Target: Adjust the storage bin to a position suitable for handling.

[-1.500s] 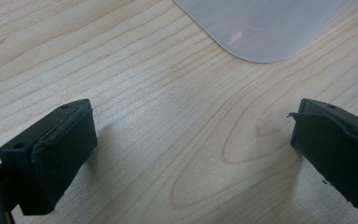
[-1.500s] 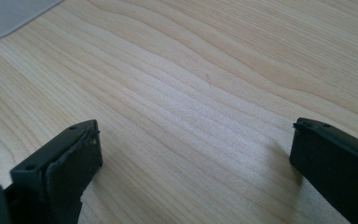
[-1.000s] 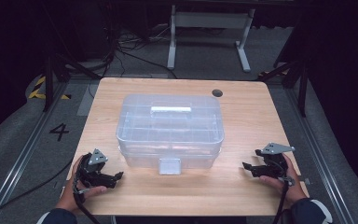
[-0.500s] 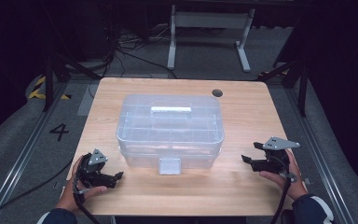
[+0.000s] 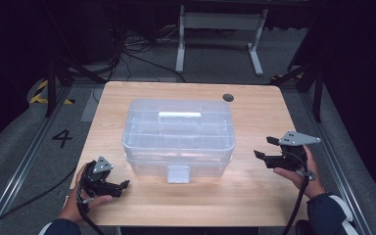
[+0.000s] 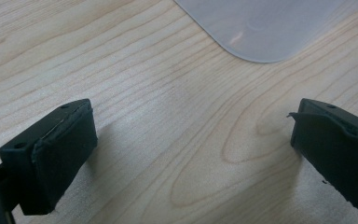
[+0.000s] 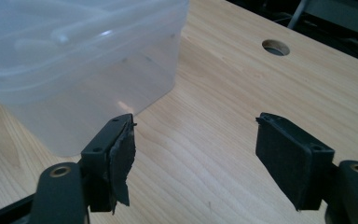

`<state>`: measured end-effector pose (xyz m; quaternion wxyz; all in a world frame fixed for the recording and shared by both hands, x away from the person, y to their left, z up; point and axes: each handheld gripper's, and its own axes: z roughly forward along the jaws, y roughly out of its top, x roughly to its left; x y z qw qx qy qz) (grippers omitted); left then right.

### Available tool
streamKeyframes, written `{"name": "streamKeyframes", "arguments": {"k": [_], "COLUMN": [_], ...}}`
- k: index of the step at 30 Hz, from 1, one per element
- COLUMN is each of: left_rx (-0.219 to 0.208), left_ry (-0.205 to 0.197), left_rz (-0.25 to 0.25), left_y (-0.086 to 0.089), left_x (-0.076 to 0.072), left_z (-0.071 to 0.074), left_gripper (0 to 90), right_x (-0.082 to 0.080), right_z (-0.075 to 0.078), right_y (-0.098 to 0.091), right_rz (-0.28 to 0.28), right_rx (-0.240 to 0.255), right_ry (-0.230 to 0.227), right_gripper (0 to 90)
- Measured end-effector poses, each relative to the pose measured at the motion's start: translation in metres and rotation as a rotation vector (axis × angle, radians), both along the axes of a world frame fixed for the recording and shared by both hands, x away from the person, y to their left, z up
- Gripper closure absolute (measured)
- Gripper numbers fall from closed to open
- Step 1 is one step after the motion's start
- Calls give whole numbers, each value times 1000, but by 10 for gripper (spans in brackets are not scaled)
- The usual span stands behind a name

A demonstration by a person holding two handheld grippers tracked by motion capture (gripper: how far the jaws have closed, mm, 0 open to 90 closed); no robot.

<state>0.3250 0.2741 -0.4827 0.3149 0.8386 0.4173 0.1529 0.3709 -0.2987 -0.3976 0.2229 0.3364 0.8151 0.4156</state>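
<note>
on table, clear box long axis left-right, latch toward person.

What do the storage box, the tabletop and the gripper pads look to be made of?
Storage box: translucent, lightly frosted plastic, since inner dividers show through its walls. Tabletop: light wood or wood-look laminate, matte, with printed-looking grain; I can't tell which. Right gripper pads: black rubbery foam, probably, as one edge is frayed and torn.
</note>
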Motion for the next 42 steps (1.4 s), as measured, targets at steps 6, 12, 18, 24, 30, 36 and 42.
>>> {"name": "streamKeyframes", "arguments": {"k": [6,12,18,24,30,36,42], "left_rx": [-2,-2,-2,-2,0,3,0], "left_ry": [1,1,1,1,0,-6,0], "left_rz": [1,1,1,1,0,-1,1], "left_y": [0,0,0,0,0,0,0], "left_x": [0,0,0,0,0,0,0], "left_z": [0,0,0,0,0,0,0], "left_gripper": [7,7,7,7,7,7,7], "right_x": [4,9,13,15,18,20,22], "right_z": [17,31,42,50,59,63,64], "right_y": [7,14,22,31,39,45,54], "right_rz": [14,27,42,57,71,82,99], "right_rx": [-4,3,6,3,-1,8,5], "right_ry": [-39,-73,-94,-114,-133,-139,-141], "right_gripper": [300,307,308,311,312,313,312]}}
